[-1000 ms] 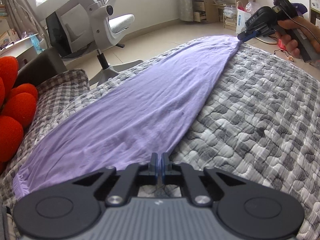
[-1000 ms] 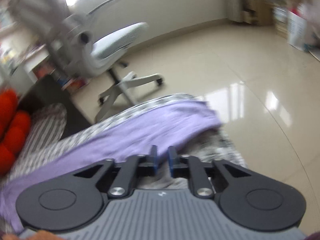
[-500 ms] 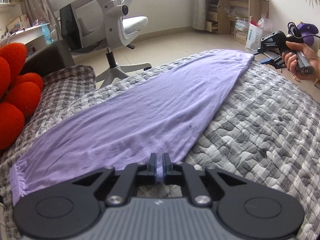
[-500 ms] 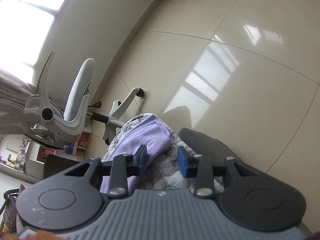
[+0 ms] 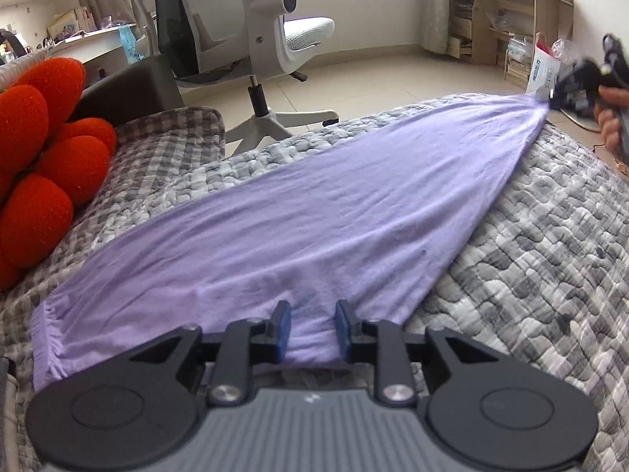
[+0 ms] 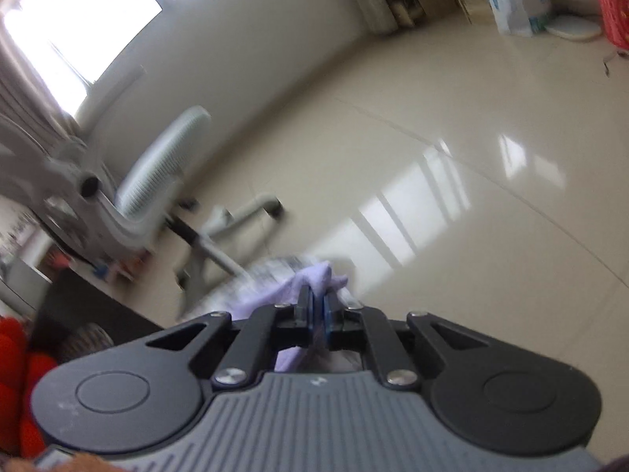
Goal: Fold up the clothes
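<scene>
Ok, purple garment (image 5: 314, 212) is laid out long and flat across the bed (image 5: 550, 259), running from the near-left edge to the far-right corner. Looks like the smoothing/stretching step before a real fold.

Left gripper (image 5: 310, 324) sits low at the near end of the cloth. Its fingers (image 5: 281, 326) are apart and opening, cloth lying between them but the pads aren't pressing on it, so it's let go on this side.

Right gripper (image 6: 318, 306) is at the far corner of the bed, closing, fingers nearly together and clamped on a bunched tip of the garment. In the left wrist view I see it out there w/ the person's hand (image 5: 611, 122) behind it, cloth pulled to a point. Right view is blurry, so I can't say how much fabric is in the pinch.

Next, imo: left needs to re-grab the near hem, then both carry one end over the other. Needs a clean bite on the cloth only, not the quilted bedspread under it.

Around: red plush cushion (image 5: 43, 165) at the left side of the bed, white office chair (image 5: 251, 39) on the floor beyond, shelves at the back wall. Nothing lies on the garment. Main risk is the far tip hanging off the bed corner and sliding.
</scene>
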`<state>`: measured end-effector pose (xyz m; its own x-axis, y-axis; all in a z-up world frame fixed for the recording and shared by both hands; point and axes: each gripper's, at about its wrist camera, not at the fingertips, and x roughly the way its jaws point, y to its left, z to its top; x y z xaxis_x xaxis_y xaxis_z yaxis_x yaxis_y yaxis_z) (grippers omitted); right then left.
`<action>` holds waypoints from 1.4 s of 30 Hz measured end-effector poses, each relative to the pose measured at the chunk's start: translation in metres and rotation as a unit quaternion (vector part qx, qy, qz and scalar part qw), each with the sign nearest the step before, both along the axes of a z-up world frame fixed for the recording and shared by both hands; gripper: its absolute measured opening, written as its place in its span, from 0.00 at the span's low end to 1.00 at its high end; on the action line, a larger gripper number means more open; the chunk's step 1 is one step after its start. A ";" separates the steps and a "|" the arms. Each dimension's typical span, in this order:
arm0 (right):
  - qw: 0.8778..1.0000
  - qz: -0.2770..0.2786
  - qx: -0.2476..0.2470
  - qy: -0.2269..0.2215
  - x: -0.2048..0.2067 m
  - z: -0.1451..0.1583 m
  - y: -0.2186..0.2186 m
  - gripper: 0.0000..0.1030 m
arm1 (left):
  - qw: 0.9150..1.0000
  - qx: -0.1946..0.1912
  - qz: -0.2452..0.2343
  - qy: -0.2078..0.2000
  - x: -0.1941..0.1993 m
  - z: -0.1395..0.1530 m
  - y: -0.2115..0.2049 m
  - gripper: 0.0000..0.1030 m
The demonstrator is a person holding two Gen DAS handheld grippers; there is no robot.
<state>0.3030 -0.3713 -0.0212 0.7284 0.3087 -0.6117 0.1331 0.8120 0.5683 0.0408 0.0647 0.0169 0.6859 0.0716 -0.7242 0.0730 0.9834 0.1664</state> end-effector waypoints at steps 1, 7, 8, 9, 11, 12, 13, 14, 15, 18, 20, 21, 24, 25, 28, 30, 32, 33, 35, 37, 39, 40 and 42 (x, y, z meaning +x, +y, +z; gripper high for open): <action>1.000 -0.002 0.008 0.011 0.000 -0.008 -0.003 0.09 | 1.000 -0.003 0.000 0.000 0.000 0.001 0.001 0.26; 0.999 -0.043 0.028 -0.002 -0.004 0.002 -0.035 0.31 | 1.000 -0.016 0.009 -0.002 0.000 0.005 0.008 0.28; 0.999 -0.042 0.017 -0.009 -0.004 0.007 -0.038 0.31 | 1.000 -0.021 0.011 -0.003 0.001 0.005 0.010 0.28; 0.999 -0.037 -0.005 -0.017 -0.001 0.011 -0.037 0.31 | 1.000 -0.026 0.013 -0.004 0.002 0.006 0.012 0.28; 0.999 -0.013 -0.043 -0.030 0.005 0.015 -0.031 0.31 | 0.999 -0.032 0.014 -0.008 0.004 0.007 0.012 0.28; 0.998 0.004 -0.057 -0.033 0.009 0.014 -0.025 0.31 | 0.999 -0.034 0.013 -0.009 0.005 0.007 0.012 0.28; 0.997 0.027 -0.070 -0.036 0.014 0.013 -0.017 0.31 | 0.999 -0.036 0.013 -0.008 0.007 0.007 0.012 0.28; 0.994 0.051 -0.082 -0.041 0.019 0.012 -0.009 0.31 | 0.999 -0.038 0.014 -0.005 0.008 0.006 0.013 0.28; 0.992 0.076 -0.086 -0.047 0.023 0.009 -0.002 0.31 | 0.999 -0.040 0.016 -0.002 0.009 0.005 0.014 0.29; 0.988 0.132 -0.070 -0.047 0.034 -0.002 0.014 0.31 | 0.998 -0.052 0.031 0.004 0.012 0.002 0.021 0.29; 0.985 0.158 -0.050 -0.043 0.040 -0.010 0.023 0.31 | 0.998 -0.056 0.039 0.004 0.014 0.002 0.025 0.31; 0.982 0.164 -0.068 -0.057 0.038 -0.010 0.028 0.30 | 0.998 -0.054 0.042 0.004 0.016 0.001 0.026 0.31; 0.974 0.177 -0.116 -0.082 0.037 0.004 0.033 0.07 | 0.997 -0.052 0.051 0.002 0.020 0.000 0.029 0.31; 0.972 0.170 -0.132 -0.094 0.036 0.009 0.034 0.07 | 0.997 -0.052 0.054 0.000 0.020 0.000 0.029 0.31; 0.964 0.170 -0.164 -0.126 0.034 0.019 0.035 0.06 | 0.996 -0.046 0.072 -0.008 0.023 0.002 0.030 0.31; 0.955 0.172 -0.206 -0.123 0.035 0.016 0.044 0.06 | 0.996 -0.039 0.083 -0.014 0.026 0.003 0.030 0.32; 0.952 0.177 -0.235 -0.089 0.039 -0.001 0.047 0.06 | 0.996 -0.038 0.083 -0.014 0.026 0.002 0.030 0.33; 0.949 0.179 -0.248 -0.072 0.041 -0.009 0.049 0.06 | 0.996 -0.038 0.082 -0.013 0.026 0.001 0.030 0.33; 0.951 0.166 -0.255 -0.047 0.043 -0.019 0.040 0.10 | 0.996 -0.037 0.080 -0.011 0.026 0.000 0.030 0.34; 0.967 0.129 -0.214 -0.040 0.043 -0.015 0.019 0.19 | 0.996 -0.039 0.080 -0.013 0.026 0.001 0.032 0.36; 0.981 0.104 -0.156 -0.037 0.042 -0.009 -0.002 0.20 | 0.995 -0.044 0.084 -0.015 0.026 0.002 0.034 0.36; 0.987 0.092 -0.127 -0.035 0.041 -0.006 -0.013 0.20 | 0.995 -0.046 0.085 -0.016 0.026 0.003 0.034 0.37; 0.991 0.089 -0.096 -0.018 0.038 -0.004 -0.025 0.20 | 0.995 -0.047 0.087 -0.016 0.027 0.002 0.034 0.36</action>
<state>0.3409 -0.3960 -0.0251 0.6952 0.3156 -0.6458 -0.0402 0.9141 0.4035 0.0673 0.0991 0.0190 0.6917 0.1248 -0.7113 -0.1036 0.9919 0.0732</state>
